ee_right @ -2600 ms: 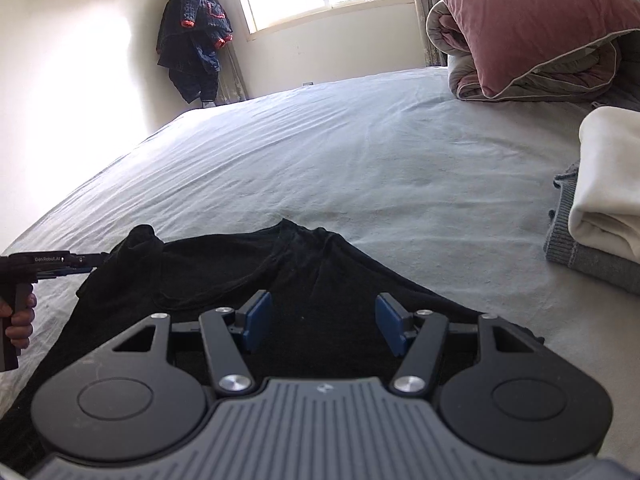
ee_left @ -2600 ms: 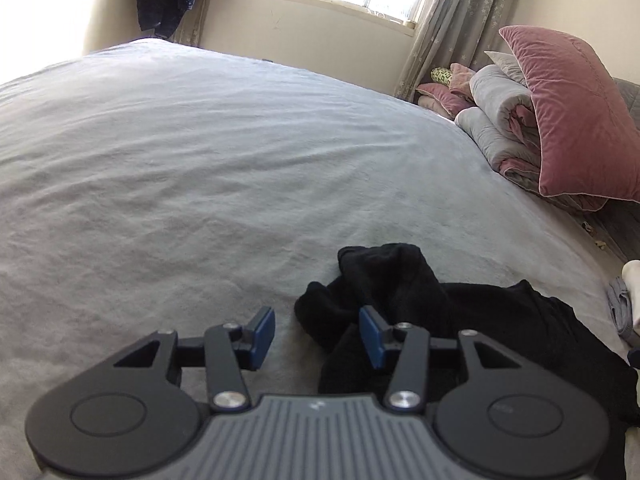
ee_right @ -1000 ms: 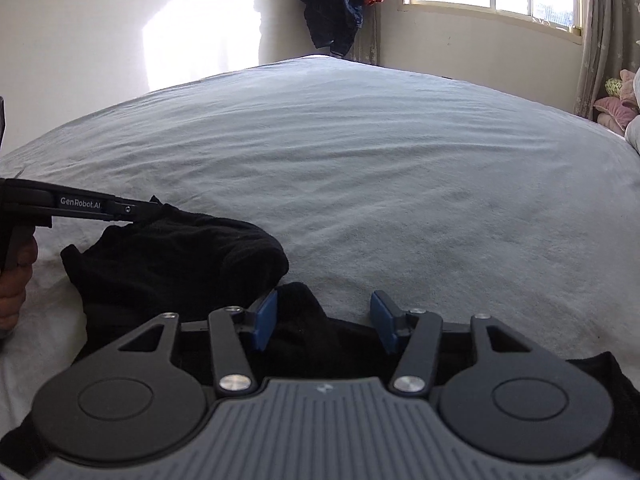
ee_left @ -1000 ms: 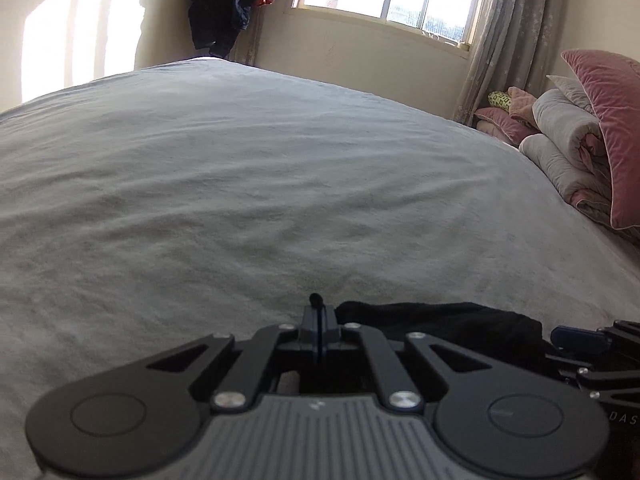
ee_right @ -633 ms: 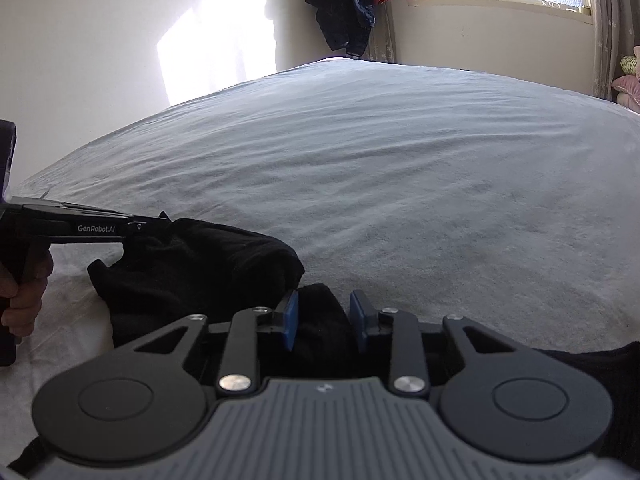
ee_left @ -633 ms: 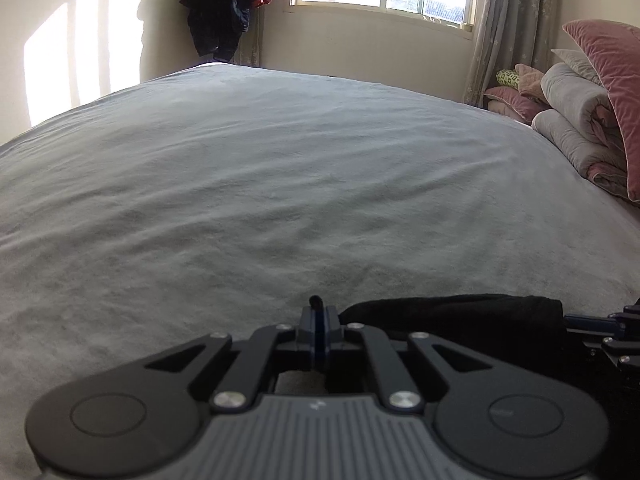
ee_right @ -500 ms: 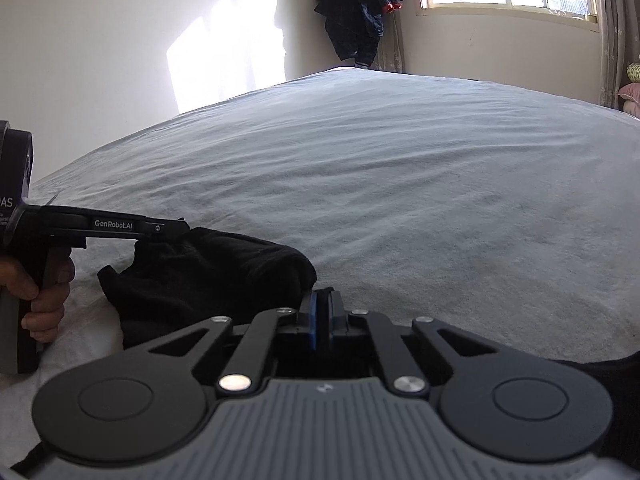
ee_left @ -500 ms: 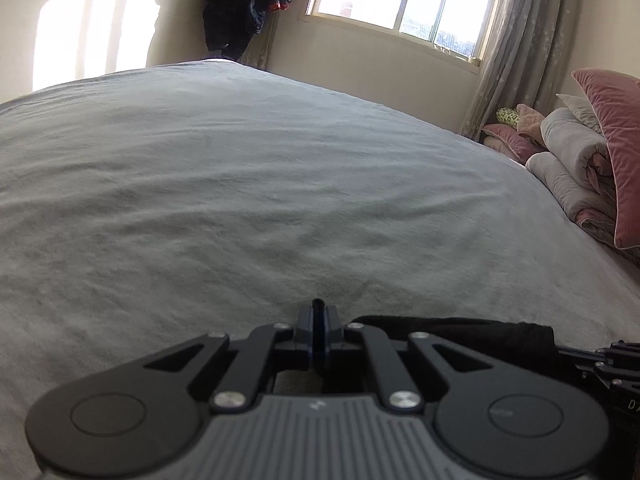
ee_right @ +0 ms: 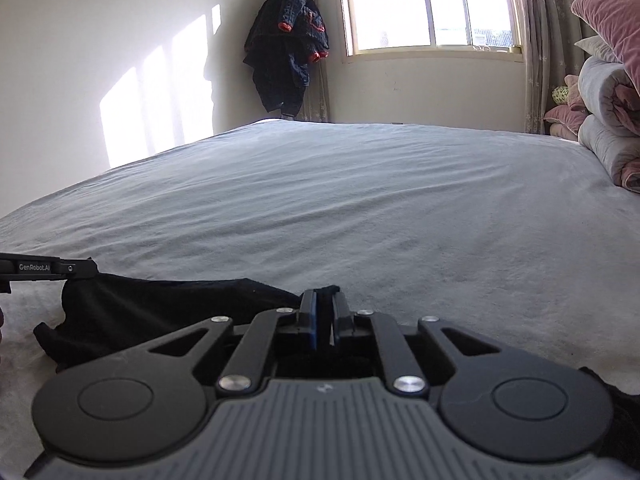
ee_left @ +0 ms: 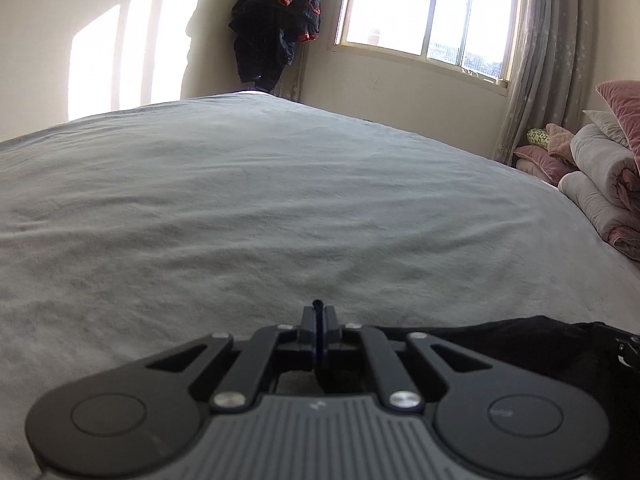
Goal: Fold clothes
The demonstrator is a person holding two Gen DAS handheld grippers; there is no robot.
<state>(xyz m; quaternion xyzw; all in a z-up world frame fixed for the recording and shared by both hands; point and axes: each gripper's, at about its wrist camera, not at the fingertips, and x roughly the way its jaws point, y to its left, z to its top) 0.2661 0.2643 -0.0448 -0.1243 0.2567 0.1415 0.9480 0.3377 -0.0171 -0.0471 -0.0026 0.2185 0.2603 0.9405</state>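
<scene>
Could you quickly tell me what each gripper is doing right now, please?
Left gripper: shut on the black garment.
Right gripper: pinching the same garment's edge, jaws opening slightly.

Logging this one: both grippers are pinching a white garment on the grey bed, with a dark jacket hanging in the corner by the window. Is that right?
Not quite: the garment is black, not white, as the right wrist view shows. The rest stands: the left gripper and the right gripper each pinch it on the grey bed, and a dark jacket hangs in the corner by the window.
</scene>
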